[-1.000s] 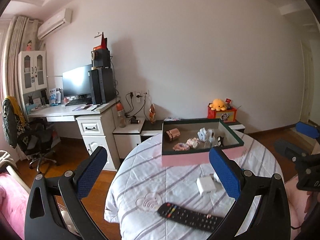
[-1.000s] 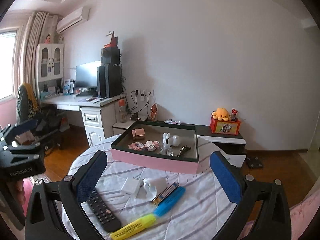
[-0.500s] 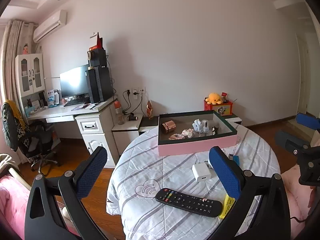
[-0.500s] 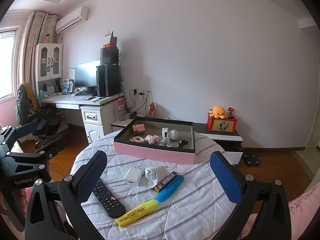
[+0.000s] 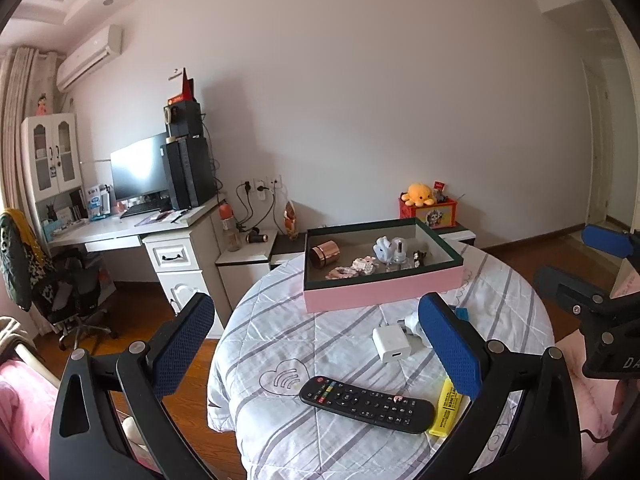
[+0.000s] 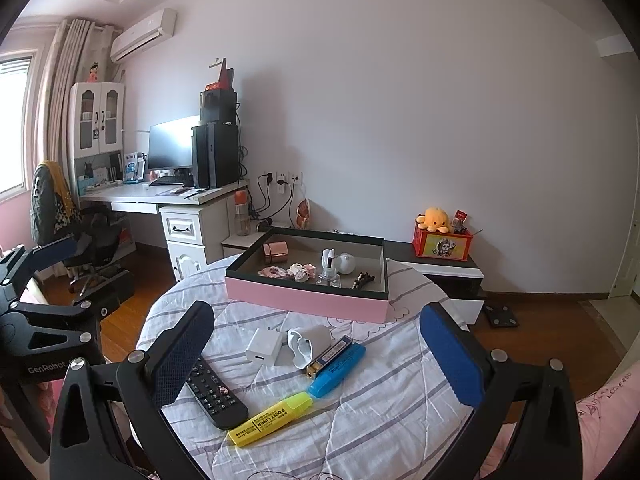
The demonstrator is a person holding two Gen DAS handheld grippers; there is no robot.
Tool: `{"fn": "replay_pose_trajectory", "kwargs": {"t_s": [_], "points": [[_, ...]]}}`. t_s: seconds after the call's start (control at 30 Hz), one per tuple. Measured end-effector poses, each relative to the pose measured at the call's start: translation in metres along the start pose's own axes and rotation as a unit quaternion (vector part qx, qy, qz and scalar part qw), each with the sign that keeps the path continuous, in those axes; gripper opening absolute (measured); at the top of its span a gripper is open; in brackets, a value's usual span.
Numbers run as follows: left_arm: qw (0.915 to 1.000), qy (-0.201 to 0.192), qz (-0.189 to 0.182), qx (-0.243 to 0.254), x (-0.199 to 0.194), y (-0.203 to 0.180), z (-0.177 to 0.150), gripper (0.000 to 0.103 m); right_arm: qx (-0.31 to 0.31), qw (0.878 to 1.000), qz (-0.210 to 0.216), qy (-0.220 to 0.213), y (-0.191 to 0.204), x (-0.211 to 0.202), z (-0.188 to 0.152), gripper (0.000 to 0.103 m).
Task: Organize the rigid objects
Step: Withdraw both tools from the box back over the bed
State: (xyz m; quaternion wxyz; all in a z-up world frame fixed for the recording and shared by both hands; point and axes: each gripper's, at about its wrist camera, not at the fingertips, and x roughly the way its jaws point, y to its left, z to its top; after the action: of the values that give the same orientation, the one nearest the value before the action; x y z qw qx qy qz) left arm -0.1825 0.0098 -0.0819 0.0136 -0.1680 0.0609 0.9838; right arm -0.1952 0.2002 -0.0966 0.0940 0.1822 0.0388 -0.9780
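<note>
A round table with a striped quilt (image 5: 280, 344) carries a pink box (image 6: 304, 300) with a dark rim, and small items lie inside it. In front of the box are a black remote (image 6: 212, 394), a white charger (image 6: 263, 347), a white cup on its side (image 6: 308, 342), a blue highlighter (image 6: 338, 370) and a yellow highlighter (image 6: 270, 418). My left gripper (image 5: 316, 344) hovers open and empty over the remote (image 5: 366, 400) and charger (image 5: 391, 345). My right gripper (image 6: 316, 354) is open and empty above the highlighters.
A white desk (image 6: 192, 200) with a monitor and a swivel chair (image 5: 60, 288) stand at the left wall. A low cabinet (image 6: 440, 268) with a red toy box sits behind the table. Wooden floor surrounds the table, and pink bedding (image 6: 600, 420) lies at the near right.
Both grippers have drawn back from the pink box toward the near side of the table, bringing more of the loose items into view. Both stayed open.
</note>
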Motion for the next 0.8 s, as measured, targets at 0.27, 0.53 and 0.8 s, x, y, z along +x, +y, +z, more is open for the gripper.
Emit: {"fn": "replay_pose_trajectory", "kwargs": {"t_s": [0.27, 0.53, 0.8], "points": [[0.9998, 0.019, 0.002, 0.002, 0.011, 0.001, -0.008, 0.103, 0.005, 1.000, -0.005, 0.016, -0.006, 0.008, -0.006, 0.103], [0.9983, 0.059, -0.001, -0.001, 0.031, 0.004, -0.026, 0.103, 0.013, 0.999, -0.008, 0.043, -0.013, 0.025, -0.020, 0.103], [0.9934, 0.112, -0.021, -0.001, 0.061, 0.000, -0.050, 0.103, 0.020, 0.995, -0.013, 0.092, -0.022, 0.055, -0.041, 0.103]]}}
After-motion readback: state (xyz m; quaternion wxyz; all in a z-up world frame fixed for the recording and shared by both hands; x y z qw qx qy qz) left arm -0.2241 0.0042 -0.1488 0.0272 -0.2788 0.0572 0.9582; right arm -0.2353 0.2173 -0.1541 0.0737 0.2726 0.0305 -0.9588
